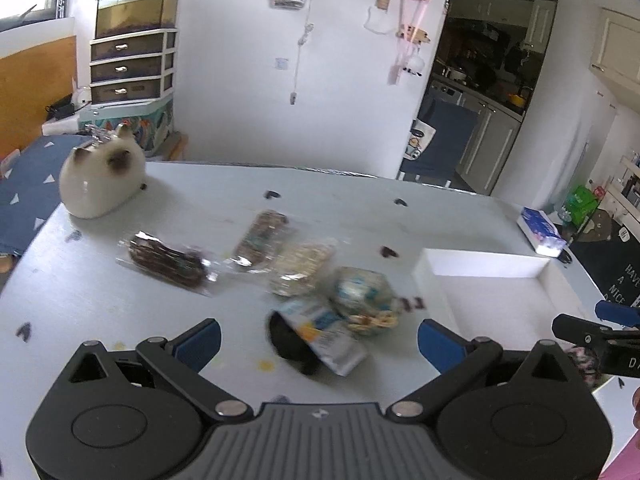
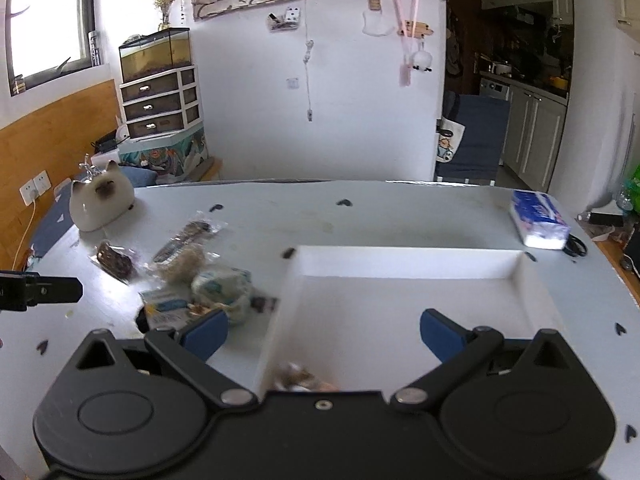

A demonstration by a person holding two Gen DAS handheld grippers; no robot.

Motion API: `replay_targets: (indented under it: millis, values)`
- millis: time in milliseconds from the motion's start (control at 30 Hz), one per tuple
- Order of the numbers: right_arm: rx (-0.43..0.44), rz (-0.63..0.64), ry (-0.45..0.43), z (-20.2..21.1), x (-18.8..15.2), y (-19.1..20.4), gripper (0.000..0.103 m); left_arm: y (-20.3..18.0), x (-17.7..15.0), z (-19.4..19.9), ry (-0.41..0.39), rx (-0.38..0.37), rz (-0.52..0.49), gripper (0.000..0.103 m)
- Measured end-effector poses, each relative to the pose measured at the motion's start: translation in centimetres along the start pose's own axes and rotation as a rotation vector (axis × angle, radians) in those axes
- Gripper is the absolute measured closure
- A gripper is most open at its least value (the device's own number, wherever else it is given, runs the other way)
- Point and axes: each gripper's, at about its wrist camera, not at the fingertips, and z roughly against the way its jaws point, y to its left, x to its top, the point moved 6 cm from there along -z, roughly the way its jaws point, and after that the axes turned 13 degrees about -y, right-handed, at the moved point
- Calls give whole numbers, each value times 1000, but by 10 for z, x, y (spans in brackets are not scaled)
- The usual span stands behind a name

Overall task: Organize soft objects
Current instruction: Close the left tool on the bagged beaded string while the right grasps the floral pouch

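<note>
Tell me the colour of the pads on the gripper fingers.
Blue pads on black arms, on both grippers; clearest in the right wrist view.

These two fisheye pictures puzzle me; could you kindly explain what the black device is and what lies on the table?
A person holds a two-finger gripper in each hand, and each carries a forward-looking camera. The left wrist view shows the left gripper, open and empty, above a cluster of wrapped snack packets on the table. The right wrist view shows the right gripper, also open, over a white tray with one blurred item at its near edge. A cat figurine and tissue pack also sit there.
</note>
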Motion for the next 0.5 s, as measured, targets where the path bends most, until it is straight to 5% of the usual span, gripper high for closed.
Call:
replay_targets:
  millis: [500]
  values:
    - [34, -18, 4, -52, 19, 76, 0, 101, 33, -28, -39, 51, 1, 0]
